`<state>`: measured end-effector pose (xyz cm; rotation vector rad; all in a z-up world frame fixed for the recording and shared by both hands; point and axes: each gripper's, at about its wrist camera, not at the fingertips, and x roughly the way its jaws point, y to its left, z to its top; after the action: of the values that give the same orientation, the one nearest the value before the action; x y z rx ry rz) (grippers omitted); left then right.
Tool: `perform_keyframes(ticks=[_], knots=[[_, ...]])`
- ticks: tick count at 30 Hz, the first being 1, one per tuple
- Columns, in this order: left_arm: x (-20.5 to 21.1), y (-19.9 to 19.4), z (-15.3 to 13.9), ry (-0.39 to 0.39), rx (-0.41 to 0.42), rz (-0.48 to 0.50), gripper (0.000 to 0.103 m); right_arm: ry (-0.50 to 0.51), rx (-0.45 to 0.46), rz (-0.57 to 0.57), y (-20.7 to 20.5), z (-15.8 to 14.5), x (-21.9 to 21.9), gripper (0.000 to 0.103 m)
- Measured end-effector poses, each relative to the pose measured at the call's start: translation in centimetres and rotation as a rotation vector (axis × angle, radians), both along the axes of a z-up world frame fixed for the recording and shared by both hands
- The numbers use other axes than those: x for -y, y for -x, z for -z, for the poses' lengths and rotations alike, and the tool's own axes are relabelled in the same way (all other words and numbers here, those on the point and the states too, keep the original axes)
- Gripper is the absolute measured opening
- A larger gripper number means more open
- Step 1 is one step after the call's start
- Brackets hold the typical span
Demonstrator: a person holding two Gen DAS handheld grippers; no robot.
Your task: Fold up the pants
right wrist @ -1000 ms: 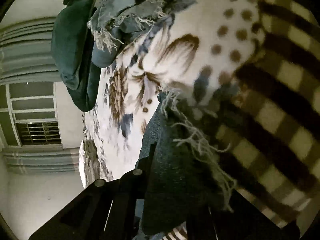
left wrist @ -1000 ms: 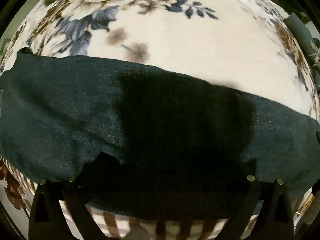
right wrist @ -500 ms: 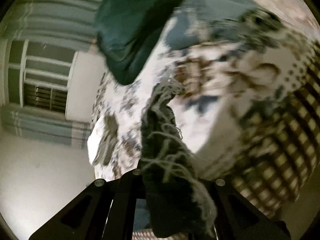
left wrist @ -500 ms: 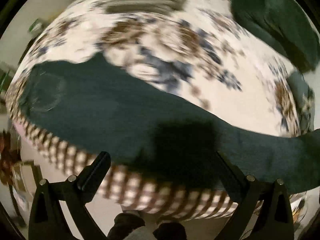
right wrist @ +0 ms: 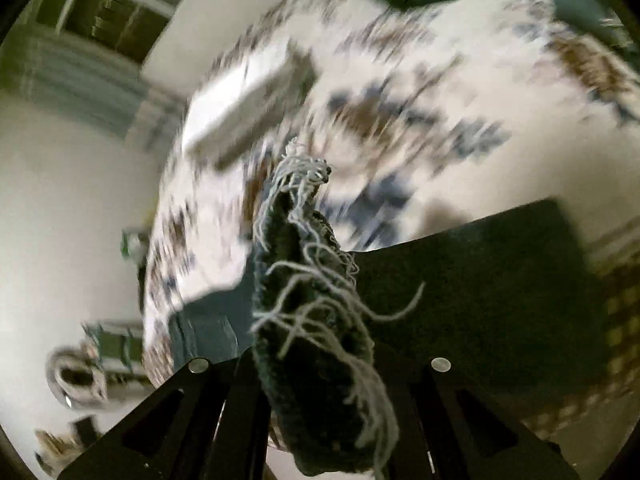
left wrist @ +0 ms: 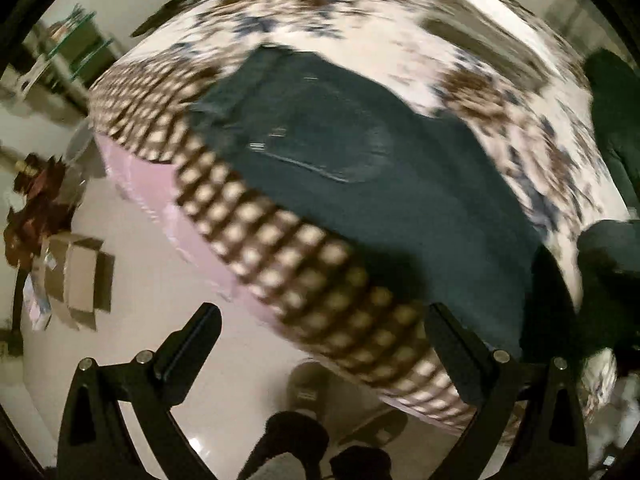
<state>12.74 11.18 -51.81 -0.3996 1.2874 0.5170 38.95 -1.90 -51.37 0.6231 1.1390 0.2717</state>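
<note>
Dark denim pants (left wrist: 360, 168) lie flat on a floral bedspread (left wrist: 500, 92), back pocket up, waist toward the bed's left corner. My left gripper (left wrist: 320, 328) is open and empty, held above the bed's front edge and off the pants. My right gripper (right wrist: 316, 364) is shut on the frayed leg hem (right wrist: 308, 280) of the pants and holds it up above the bed; the rest of the pants (right wrist: 480, 280) lies below it. Both views are motion-blurred.
A checked border (left wrist: 280, 256) runs along the bed edge. Dark green pillows (left wrist: 612, 120) sit at the right. A white folded item (right wrist: 248, 104) lies on the bed. Cardboard boxes (left wrist: 80, 276) and slippers (left wrist: 308, 392) are on the floor.
My left gripper pulled back off the pants and swung left over the bed edge. My right gripper lifted the frayed hem up and swung it over the bed.
</note>
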Motion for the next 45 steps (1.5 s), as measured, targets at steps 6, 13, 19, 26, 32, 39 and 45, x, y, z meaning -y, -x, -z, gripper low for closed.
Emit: perform_keyframes(ticks=[6,13,19,26,32,39,45], knots=[[-3.8,0.9,0.9,-0.013,-0.013,-0.025,0.103,0.079,-0.216,-0.088,-1.4,8.9,-8.8,0.028],[-3.1,-2.0,1.2,0.06,0.019,0.008,0.103,-0.116,-0.18,-0.164,0.2,5.6,-3.3,0.084],[1.7,-9.3,3.5,0.076,-0.034,0.17,0.101,0.146,-0.205,-0.03,1.6,5.3,6.5,0.087],[7.8,-13.3,8.1,0.157,-0.19,0.391,0.071,0.151,-0.281,0.101,0.5,7.5,12.0,0.087],[9.2,-12.6,8.9,0.099,-0.172,0.453,0.003,0.15,-0.3,0.108,0.5,8.0,12.2,0.087],[5.7,-9.3,3.3,0.16,-0.025,0.374,0.002,0.141,-0.305,0.089,1.0,6.9,12.8,0.087],[2.2,-9.7,4.8,0.118,-0.03,0.268,0.001,0.176,-0.318,0.033,1.0,7.1,11.8,0.087]])
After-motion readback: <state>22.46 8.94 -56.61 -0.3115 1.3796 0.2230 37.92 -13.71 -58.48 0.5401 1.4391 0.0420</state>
